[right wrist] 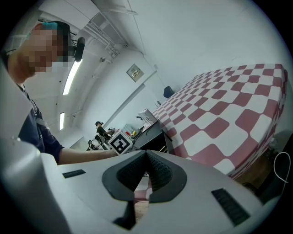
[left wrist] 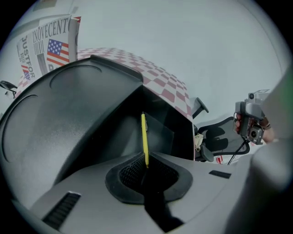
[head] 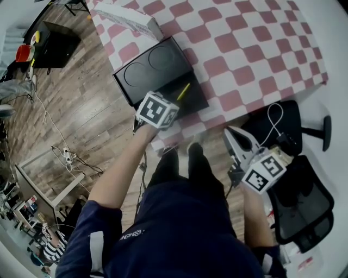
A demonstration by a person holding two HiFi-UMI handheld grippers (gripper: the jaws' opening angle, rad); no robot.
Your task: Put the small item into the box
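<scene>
A thin yellow pen [head: 184, 91] is the small item. My left gripper [head: 176, 102] is shut on its lower end and holds it over the open black box [head: 187, 98] at the table's near edge. The box's lid [head: 152, 68] lies folded back to the left. In the left gripper view the yellow pen [left wrist: 144, 137] sticks straight out of my left gripper [left wrist: 145, 164], above the black box's dark inside [left wrist: 167, 132]. My right gripper [head: 228, 131] hangs below the table's edge, shut and with nothing in it. In its own view, my right gripper [right wrist: 146, 156] points along the table toward the black box [right wrist: 153, 132].
A red-and-white checked cloth [head: 244, 43] covers the table. A printed white carton [head: 130, 16] lies behind the box's lid. Black office chairs [head: 302, 201] stand at the lower right. Cables [head: 65, 155] trail over the wood floor on the left.
</scene>
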